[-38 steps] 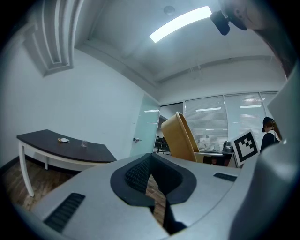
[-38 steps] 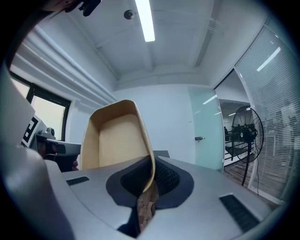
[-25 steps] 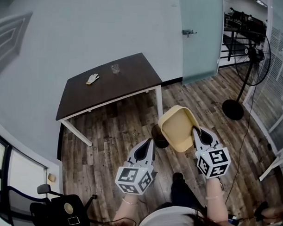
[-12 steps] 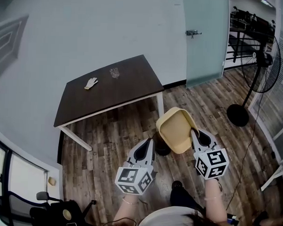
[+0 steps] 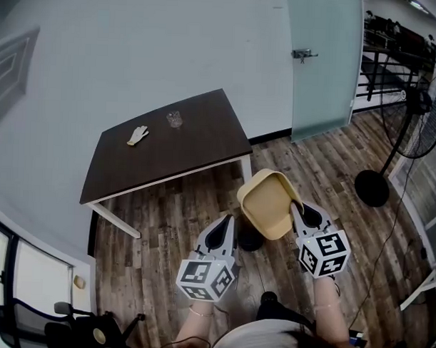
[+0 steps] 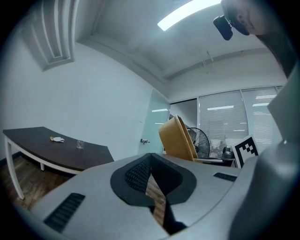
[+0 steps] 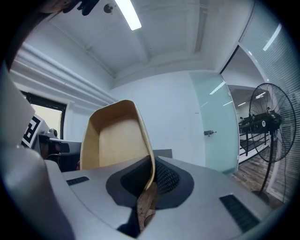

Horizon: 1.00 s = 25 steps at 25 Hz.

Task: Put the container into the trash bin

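Observation:
A tan, empty container (image 5: pixel 267 202) hangs tilted in the air, its open side toward me. My right gripper (image 5: pixel 299 208) is shut on its rim. In the right gripper view the thin wall of the container (image 7: pixel 116 140) stands pinched between the pads of the right gripper (image 7: pixel 151 169). My left gripper (image 5: pixel 225 221) is held level to the left of the container, shut with nothing in it. The left gripper view shows the left gripper (image 6: pixel 150 158) closed to a narrow slit and the container (image 6: pixel 176 138) beyond it. A dark round object (image 5: pixel 248 241) lies on the floor, partly hidden under the container; I cannot tell what it is.
A dark table (image 5: pixel 190 151) with white legs stands ahead by the wall, with a white glove (image 5: pixel 138 135) and a small glass (image 5: pixel 175 119) on it. A frosted glass door (image 5: pixel 325 59) and a standing fan (image 5: pixel 414 116) are at the right. An office chair (image 5: pixel 91 334) is at the lower left.
Both grippers and the container have travelled together across the room. The table and the dark floor object now sit lower in the head view, the fan farther right. The grip is unchanged.

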Each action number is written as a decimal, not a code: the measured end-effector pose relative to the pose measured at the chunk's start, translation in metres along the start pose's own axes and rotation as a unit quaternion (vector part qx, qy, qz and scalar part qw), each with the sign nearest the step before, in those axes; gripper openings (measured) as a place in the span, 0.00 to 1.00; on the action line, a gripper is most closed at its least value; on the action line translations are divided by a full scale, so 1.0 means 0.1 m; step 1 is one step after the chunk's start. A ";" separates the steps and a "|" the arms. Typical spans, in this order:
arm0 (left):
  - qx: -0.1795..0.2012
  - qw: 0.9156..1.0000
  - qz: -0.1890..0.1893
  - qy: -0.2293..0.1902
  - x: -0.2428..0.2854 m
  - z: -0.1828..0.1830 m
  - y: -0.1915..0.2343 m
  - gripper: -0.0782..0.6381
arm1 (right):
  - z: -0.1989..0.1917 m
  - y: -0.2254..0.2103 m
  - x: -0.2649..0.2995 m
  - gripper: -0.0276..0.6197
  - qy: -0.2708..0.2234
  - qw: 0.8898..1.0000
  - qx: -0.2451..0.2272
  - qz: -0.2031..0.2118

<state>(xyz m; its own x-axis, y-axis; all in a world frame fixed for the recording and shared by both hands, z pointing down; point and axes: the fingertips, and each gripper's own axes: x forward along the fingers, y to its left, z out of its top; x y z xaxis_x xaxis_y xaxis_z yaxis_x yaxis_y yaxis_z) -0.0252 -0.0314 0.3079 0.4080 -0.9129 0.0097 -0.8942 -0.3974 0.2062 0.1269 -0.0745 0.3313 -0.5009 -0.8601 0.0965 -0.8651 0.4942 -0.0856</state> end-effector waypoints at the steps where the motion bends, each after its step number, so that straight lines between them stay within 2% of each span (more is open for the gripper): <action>1: -0.001 1.000 0.002 0.000 0.09 -0.01 -0.01 0.14 | 0.00 -0.08 0.05 0.08 0.001 1.000 0.001 0.003; 10: 0.004 0.999 0.032 0.000 0.64 -0.04 0.07 0.14 | -0.01 -0.48 0.58 0.08 0.009 0.999 0.007 0.032; 17: 0.006 0.999 0.043 0.009 0.79 -0.05 0.30 0.14 | -0.04 -0.50 0.91 0.08 0.018 0.999 0.007 0.043; 25: 0.002 0.999 0.035 0.018 0.98 -0.09 0.73 0.14 | -0.08 -0.41 1.35 0.08 0.030 0.999 -0.002 0.037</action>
<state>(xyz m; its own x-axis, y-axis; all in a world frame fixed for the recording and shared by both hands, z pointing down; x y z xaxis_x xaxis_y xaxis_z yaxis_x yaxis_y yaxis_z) -0.0485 -0.1494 0.3327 0.3511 -0.9345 0.0588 -0.9212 -0.3335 0.2006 0.0945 -0.2101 0.3561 -0.5639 -0.8124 0.1487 -0.8258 0.5564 -0.0917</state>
